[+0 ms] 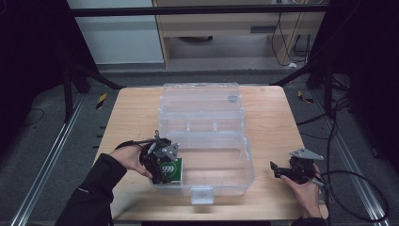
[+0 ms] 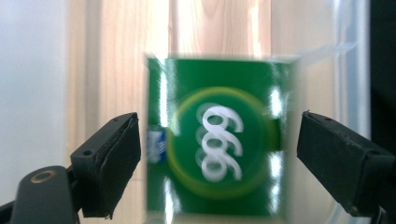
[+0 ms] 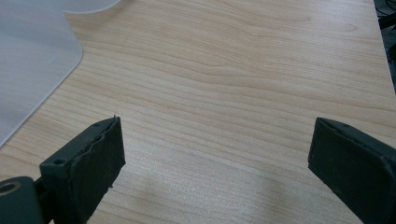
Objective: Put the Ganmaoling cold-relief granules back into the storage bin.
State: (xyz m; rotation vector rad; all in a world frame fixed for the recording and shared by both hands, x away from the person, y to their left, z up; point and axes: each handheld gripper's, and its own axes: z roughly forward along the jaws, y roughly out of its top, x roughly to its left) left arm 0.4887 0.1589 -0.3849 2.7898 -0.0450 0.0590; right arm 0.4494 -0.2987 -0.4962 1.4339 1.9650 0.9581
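A green carton printed with a white 999 (image 1: pixel 170 170) stands in the front left corner of a clear plastic storage box (image 1: pixel 248 155). My left gripper (image 1: pixel 161 170) points down into that corner. In the left gripper view the carton (image 2: pixel 217 140) sits between the two black jaws with a thin gap on each side, so the left gripper (image 2: pixel 219 144) is open around it. My right gripper (image 1: pixel 277 170) rests low over the table to the right of the box. Its jaws are spread wide with bare wood between them (image 3: pixel 215 149).
The box's clear lid (image 1: pixel 200 101) lies folded back toward the far edge of the wooden table (image 1: pixel 273 117). A white latch (image 1: pixel 202 194) juts from the box's front wall. A corner of the clear plastic (image 3: pixel 32 56) is at the upper left in the right gripper view.
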